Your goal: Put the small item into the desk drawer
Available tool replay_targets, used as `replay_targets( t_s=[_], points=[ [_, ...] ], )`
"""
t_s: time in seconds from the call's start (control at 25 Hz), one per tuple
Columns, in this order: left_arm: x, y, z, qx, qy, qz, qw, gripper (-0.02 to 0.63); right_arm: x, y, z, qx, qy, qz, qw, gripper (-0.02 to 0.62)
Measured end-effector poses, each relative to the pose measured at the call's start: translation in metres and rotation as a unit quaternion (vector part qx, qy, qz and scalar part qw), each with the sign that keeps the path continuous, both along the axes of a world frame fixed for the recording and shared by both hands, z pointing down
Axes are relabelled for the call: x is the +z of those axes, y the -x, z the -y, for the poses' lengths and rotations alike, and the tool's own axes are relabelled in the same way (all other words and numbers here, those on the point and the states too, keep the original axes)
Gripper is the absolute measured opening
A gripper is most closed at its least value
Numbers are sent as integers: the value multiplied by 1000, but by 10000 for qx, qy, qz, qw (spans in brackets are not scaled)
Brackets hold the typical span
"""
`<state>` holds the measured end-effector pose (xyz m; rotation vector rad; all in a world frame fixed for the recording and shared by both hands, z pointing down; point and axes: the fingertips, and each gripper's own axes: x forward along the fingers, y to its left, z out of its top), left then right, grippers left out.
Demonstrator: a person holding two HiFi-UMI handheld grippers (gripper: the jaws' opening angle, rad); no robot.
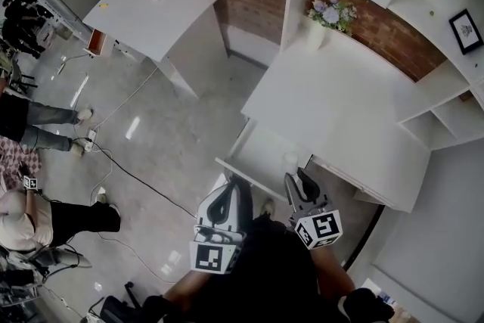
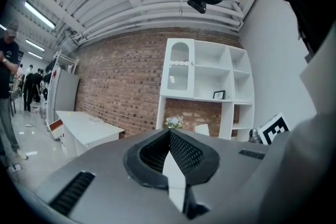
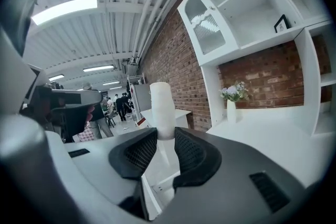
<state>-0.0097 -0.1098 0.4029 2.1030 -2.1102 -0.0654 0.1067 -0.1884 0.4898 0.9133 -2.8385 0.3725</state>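
The white desk (image 1: 333,98) has its drawer (image 1: 261,155) pulled out toward me. My right gripper (image 1: 295,179) is shut on a small white cylinder (image 1: 291,159), which it holds upright just above the drawer's near right part. In the right gripper view the cylinder (image 3: 161,110) sticks up from between the two black pads (image 3: 194,152). My left gripper (image 1: 239,184) hovers over the drawer's front edge, left of the right one. Its jaws (image 2: 169,132) meet at the tip with nothing between them.
A white vase of flowers (image 1: 329,15) stands at the desk's far corner against the brick wall. White shelves with a framed picture (image 1: 465,30) rise on the right. A second white table (image 1: 155,7) stands at the back left. People (image 1: 34,219) and floor cables (image 1: 121,170) are at the left.
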Motion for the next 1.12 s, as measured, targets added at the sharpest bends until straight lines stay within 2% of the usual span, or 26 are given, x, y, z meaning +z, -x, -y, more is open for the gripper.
replay_targets(
  t_s=[0.2, 0.68, 1.12],
  points=[
    [12, 15, 16, 11, 147, -165, 9998, 25, 32, 19, 20, 5, 263, -266, 9993, 121],
    [42, 42, 59, 88, 388, -269, 9988, 25, 131, 52, 55, -156, 908, -930, 9914, 121],
    [71, 58, 99, 294, 565, -360, 9973, 25, 243, 66, 76, -473, 1481, -1779, 9717, 121]
  ],
)
